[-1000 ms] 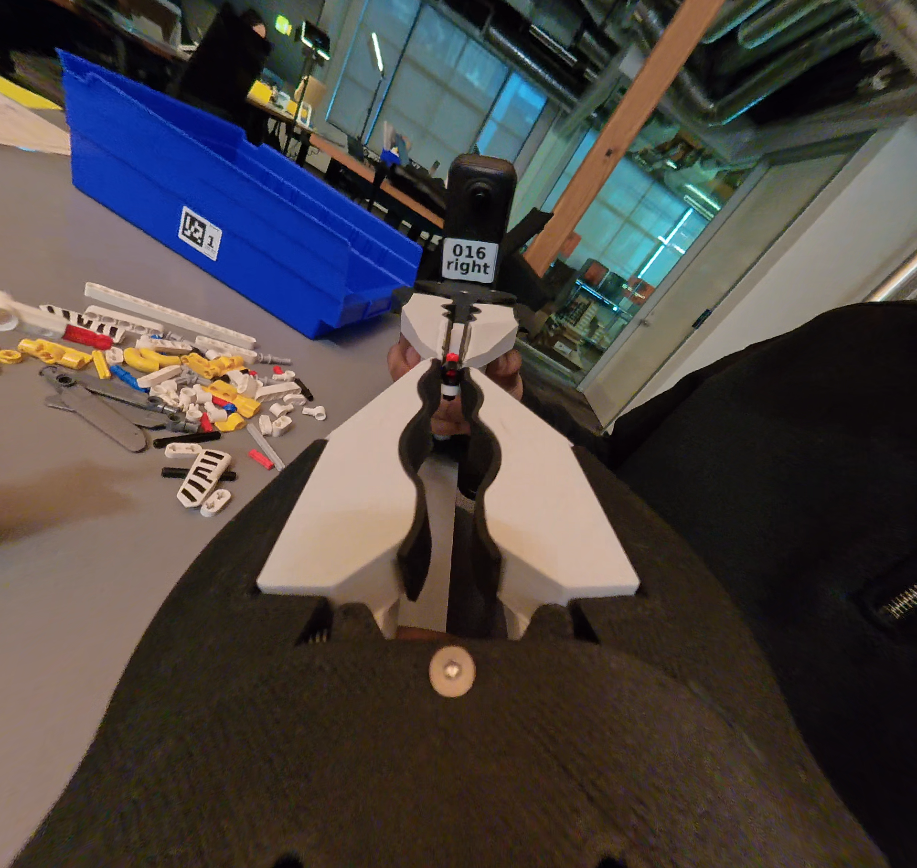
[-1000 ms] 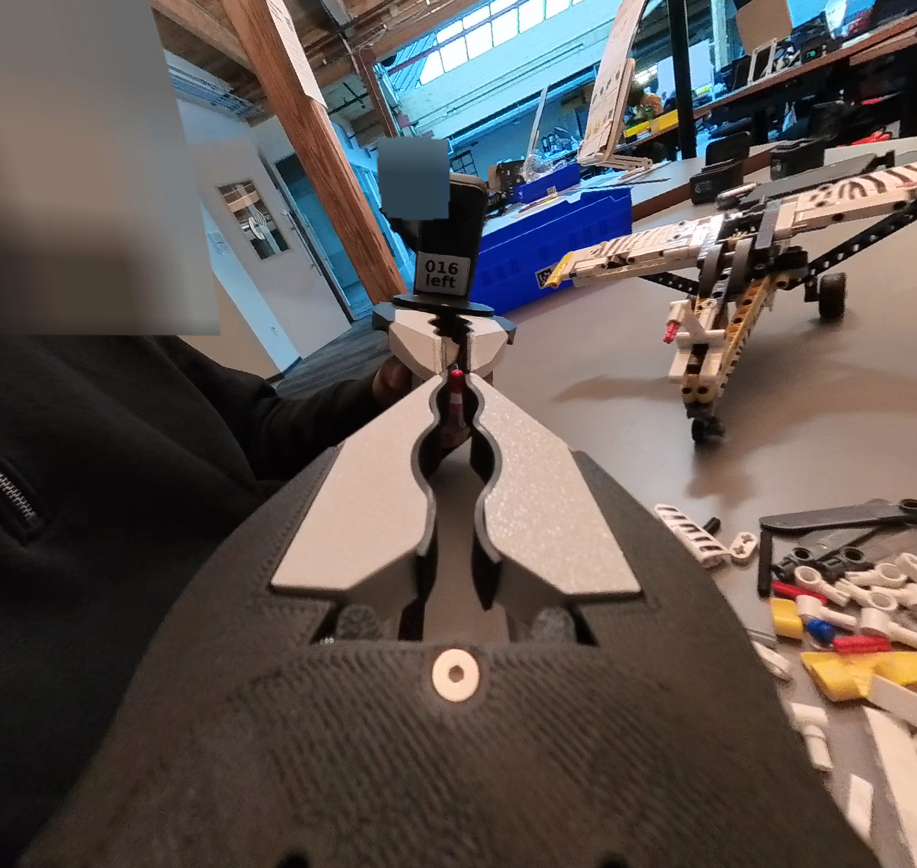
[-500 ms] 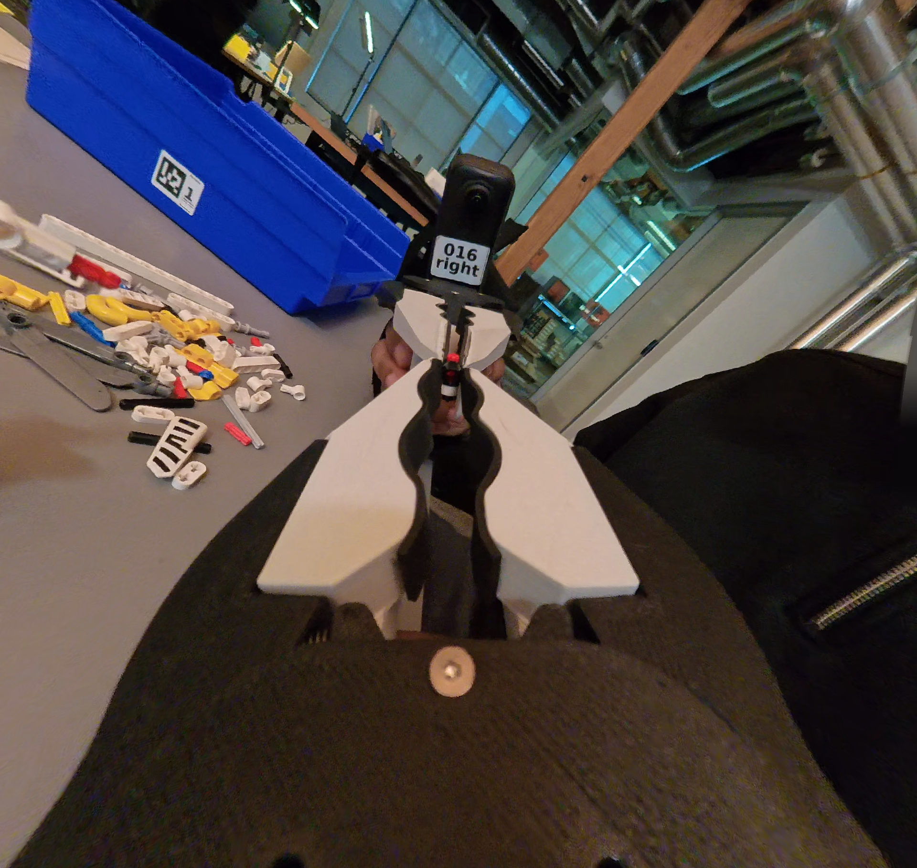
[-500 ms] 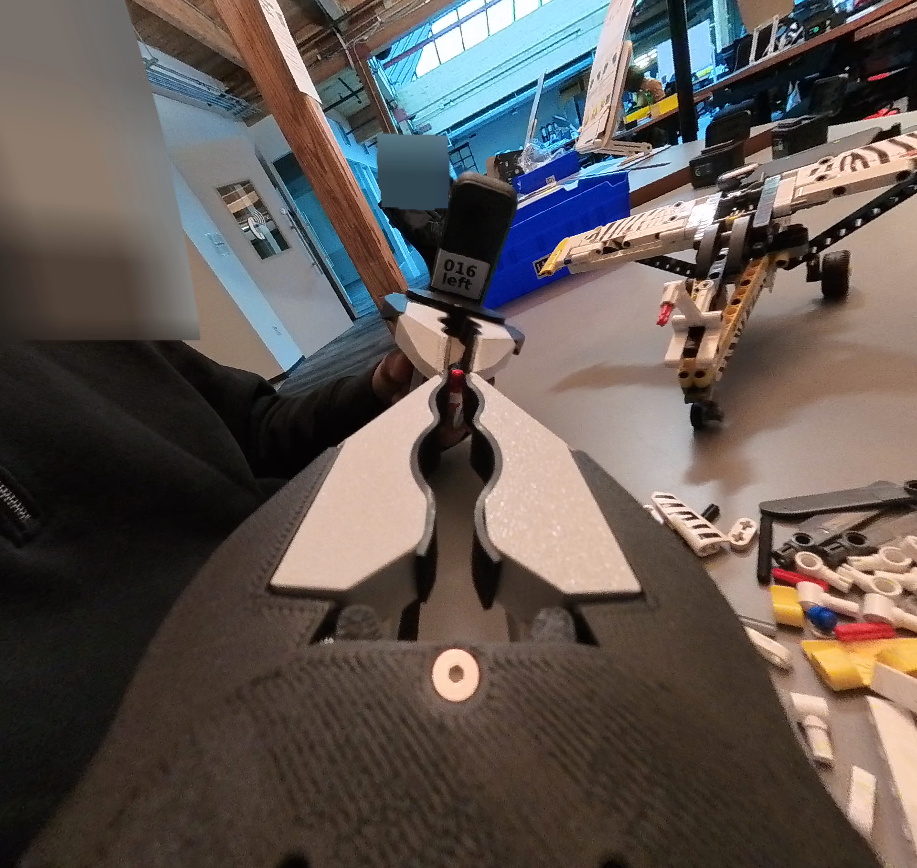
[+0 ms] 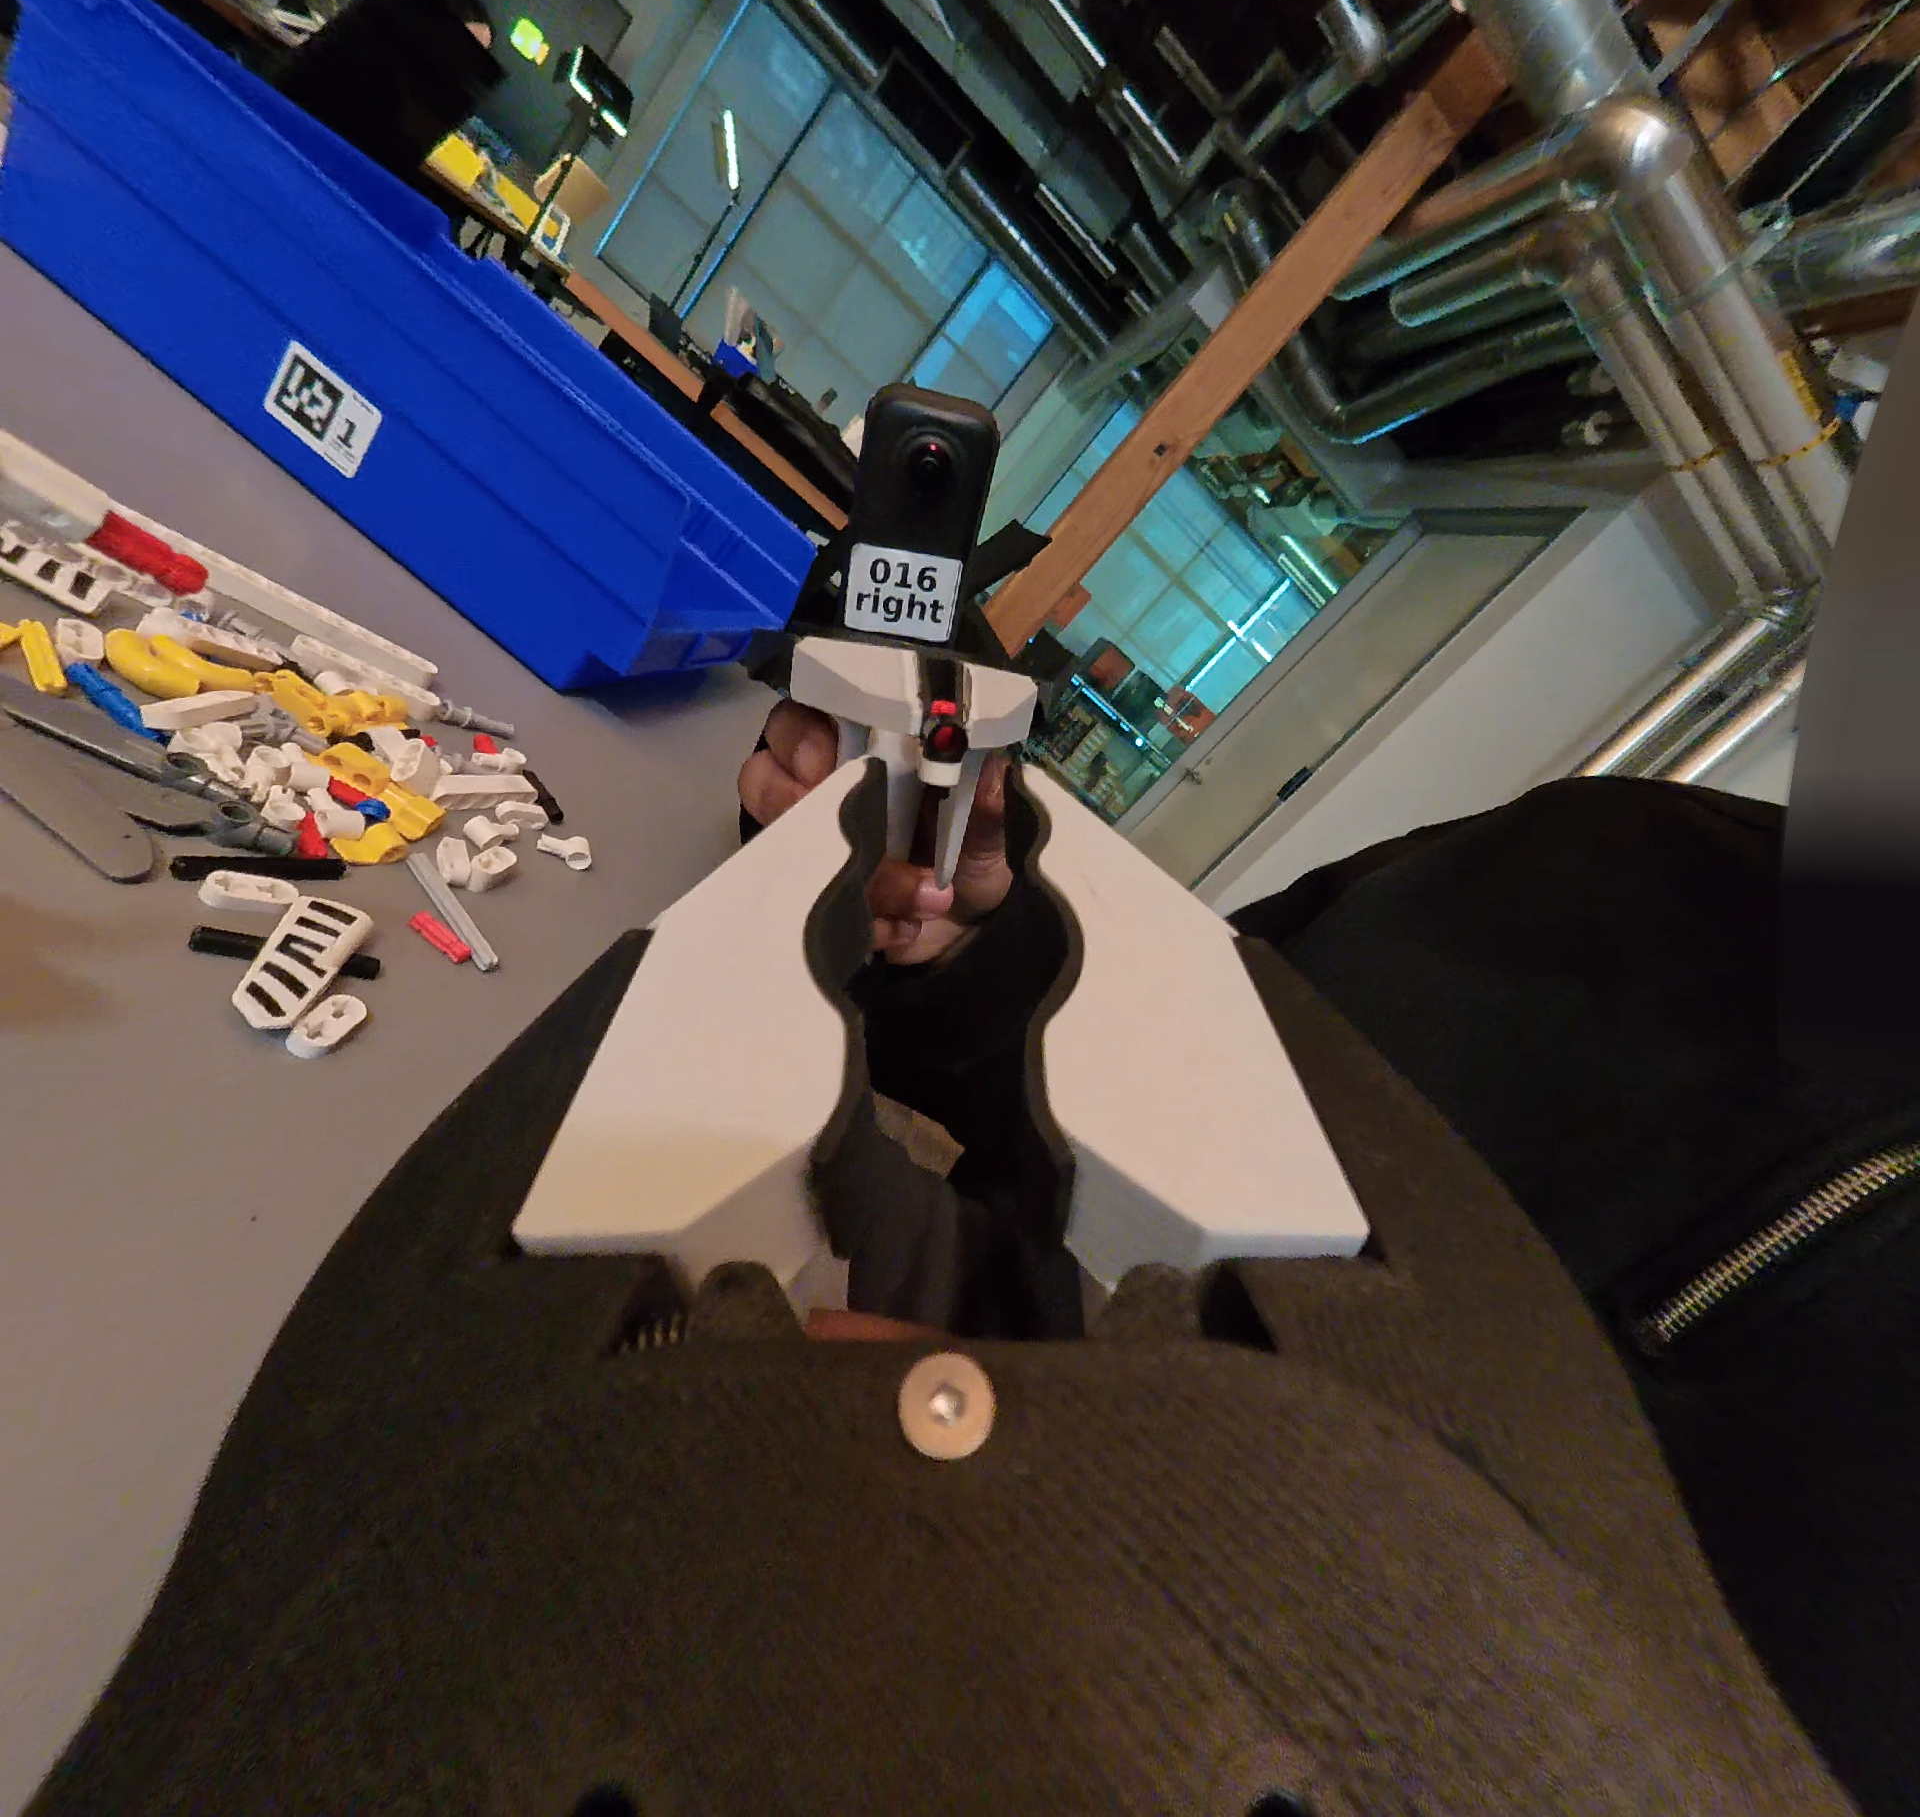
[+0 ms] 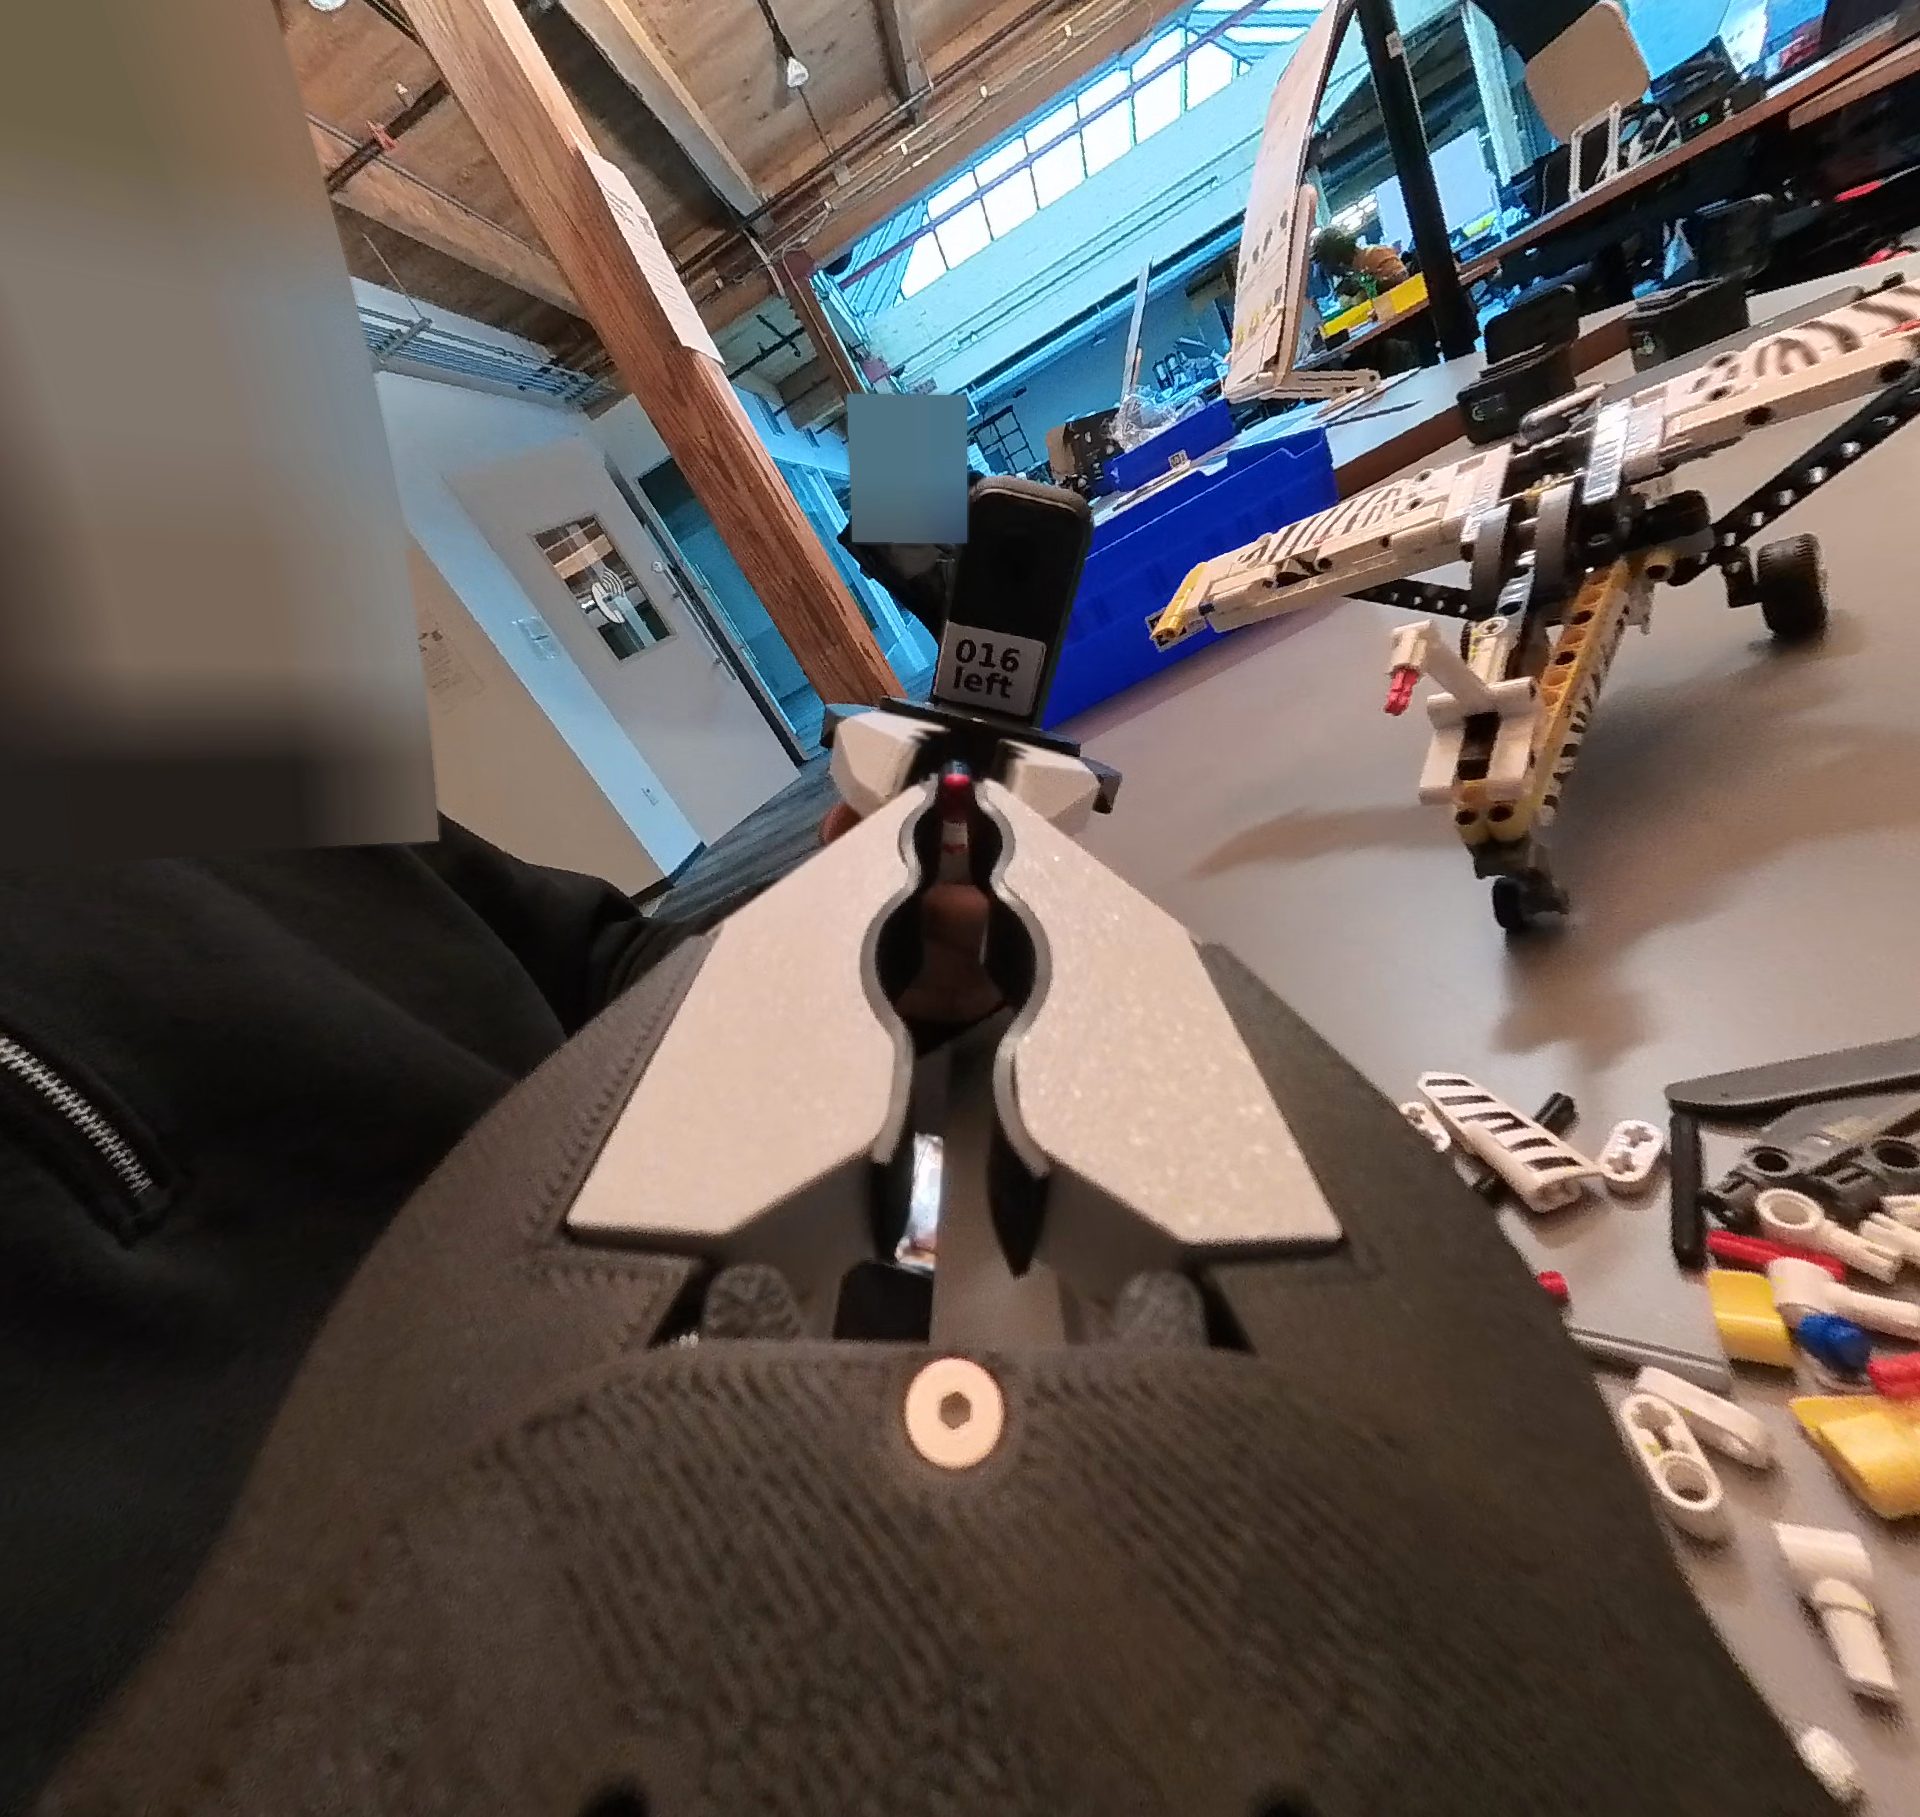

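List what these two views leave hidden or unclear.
- Blue bin: contents hidden behind its wall, left wrist view.
- Model aircraft: far end cut off by the right wrist view's edge.
- Red-and-white piece: mostly hidden between the right gripper fingers, too small to identify.
- Loose parts: pile cut off by the left view's edge.

Bare grey table (image 5: 156,1248) lies open near the left gripper (image 5: 940,811). Farther off, the way is blocked by scattered toy parts (image 5: 312,780) and a blue bin (image 5: 468,437). The toy plane (image 6: 1538,562) stands farther back, with open tabletop before it.
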`<state>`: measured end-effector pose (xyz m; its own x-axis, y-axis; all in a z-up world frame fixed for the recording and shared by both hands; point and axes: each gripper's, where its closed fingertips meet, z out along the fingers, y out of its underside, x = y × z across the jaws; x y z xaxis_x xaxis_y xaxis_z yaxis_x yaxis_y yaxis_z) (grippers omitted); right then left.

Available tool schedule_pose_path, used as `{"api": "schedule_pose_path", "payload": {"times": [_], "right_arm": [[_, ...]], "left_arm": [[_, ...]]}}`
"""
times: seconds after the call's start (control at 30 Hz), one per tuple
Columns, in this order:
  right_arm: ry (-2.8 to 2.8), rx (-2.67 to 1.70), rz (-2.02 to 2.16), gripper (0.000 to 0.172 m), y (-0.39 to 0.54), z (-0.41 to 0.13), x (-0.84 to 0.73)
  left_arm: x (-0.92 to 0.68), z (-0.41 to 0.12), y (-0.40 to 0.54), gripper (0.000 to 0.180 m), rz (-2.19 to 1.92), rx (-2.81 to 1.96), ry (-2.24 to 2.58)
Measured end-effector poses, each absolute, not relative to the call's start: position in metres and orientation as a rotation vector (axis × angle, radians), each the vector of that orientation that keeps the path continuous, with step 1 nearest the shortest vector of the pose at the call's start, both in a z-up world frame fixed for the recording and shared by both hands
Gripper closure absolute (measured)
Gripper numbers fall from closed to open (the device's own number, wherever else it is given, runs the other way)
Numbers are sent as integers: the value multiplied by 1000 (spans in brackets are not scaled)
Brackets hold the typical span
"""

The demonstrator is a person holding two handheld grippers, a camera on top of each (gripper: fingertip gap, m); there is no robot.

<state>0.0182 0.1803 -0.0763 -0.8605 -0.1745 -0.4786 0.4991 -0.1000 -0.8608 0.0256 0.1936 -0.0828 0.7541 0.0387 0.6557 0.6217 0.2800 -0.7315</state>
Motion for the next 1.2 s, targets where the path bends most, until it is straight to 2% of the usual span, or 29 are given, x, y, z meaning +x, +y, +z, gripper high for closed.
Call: {"api": "schedule_pose_path", "payload": {"times": [0.07, 0.27, 0.57, 0.73, 1.2], "right_arm": [[1745, 352, -2002, 170, 179, -78, 19], [1713, 366, -1979, 170, 180, -79, 19], [1681, 487, -1998, 171, 180, -76, 9], [1513, 599, -2034, 172, 183, -71, 0], [1309, 616, -2272, 172, 188, -41, 12]], "left_arm": [[24, -83, 192, 173, -424, -1233, -648], [23, -84, 193, 176, -401, -1257, -655], [17, -85, 195, 174, -271, -1300, -707], [10, -84, 198, 172, -7, -1353, -720], [26, -59, 204, 170, -140, -1303, -673]]}}
